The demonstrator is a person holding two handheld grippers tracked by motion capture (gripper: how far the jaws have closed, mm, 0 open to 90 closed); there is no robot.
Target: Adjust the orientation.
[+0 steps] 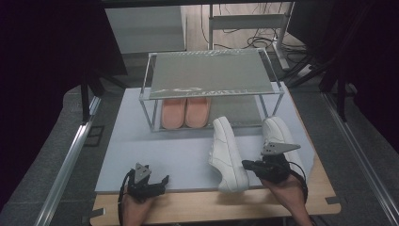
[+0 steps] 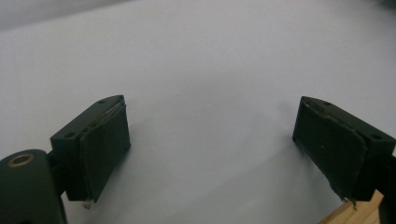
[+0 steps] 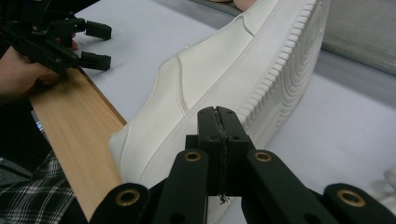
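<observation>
High view has 4 shoes total: 2 white sneakers and 2 pink slippers [image 1: 185, 112]. The slippers sit side by side on the bottom level of the 1 metal shoe rack [image 1: 211, 75]. Both sneakers are on the pale mat [image 1: 155, 150] in front of the rack. The left sneaker [image 1: 227, 154] lies tipped on its side, sole facing the right gripper [image 1: 248, 165], whose jaws are pressed together on nothing, tips right next to that sole. The other sneaker [image 1: 277, 132] sits just behind that gripper. The left gripper [image 1: 164, 179] rests near the mat's front edge by the wooden table [image 1: 202, 207], jaws spread wide with nothing between them, well apart from the shoes.
</observation>
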